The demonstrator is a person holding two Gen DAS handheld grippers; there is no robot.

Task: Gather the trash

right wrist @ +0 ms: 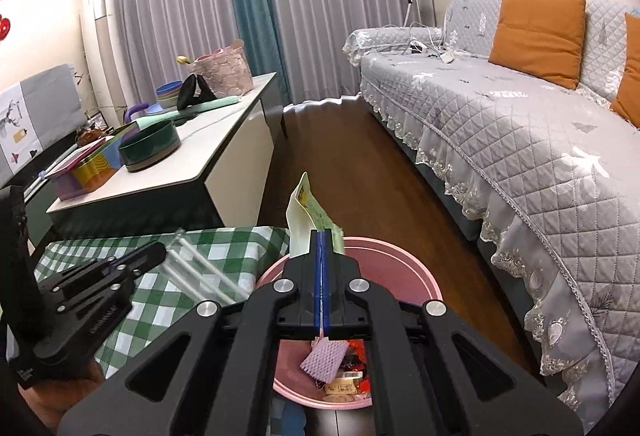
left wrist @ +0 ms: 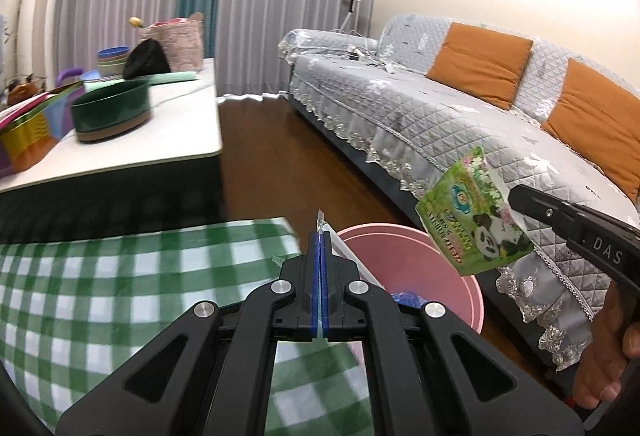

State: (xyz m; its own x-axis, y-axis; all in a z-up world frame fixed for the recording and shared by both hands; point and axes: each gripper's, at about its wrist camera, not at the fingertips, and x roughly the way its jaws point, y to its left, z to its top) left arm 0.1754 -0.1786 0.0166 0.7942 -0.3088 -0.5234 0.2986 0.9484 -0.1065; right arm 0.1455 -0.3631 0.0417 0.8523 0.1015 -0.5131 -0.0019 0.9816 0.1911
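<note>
A pink trash bin (left wrist: pixel 456 276) stands on the floor beside the green checked tablecloth (left wrist: pixel 120 276); in the right wrist view the bin (right wrist: pixel 400 256) holds pink foam and wrappers (right wrist: pixel 336 368). My left gripper (left wrist: pixel 322 236) is shut on a clear plastic wrapper (left wrist: pixel 348 252) at the bin's near rim; the wrapper also shows in the right wrist view (right wrist: pixel 200 268). My right gripper (right wrist: pixel 322 236) is shut on a green panda packet (left wrist: pixel 472 220), held above the bin; it also shows in the right wrist view (right wrist: pixel 308 211).
A grey quilted sofa (right wrist: pixel 520 123) with orange cushions runs along the right. A white coffee table (right wrist: pixel 192 163) on the left carries a dark green bowl (right wrist: pixel 150 147), coloured boxes and a pink bag. Brown wood floor lies between them.
</note>
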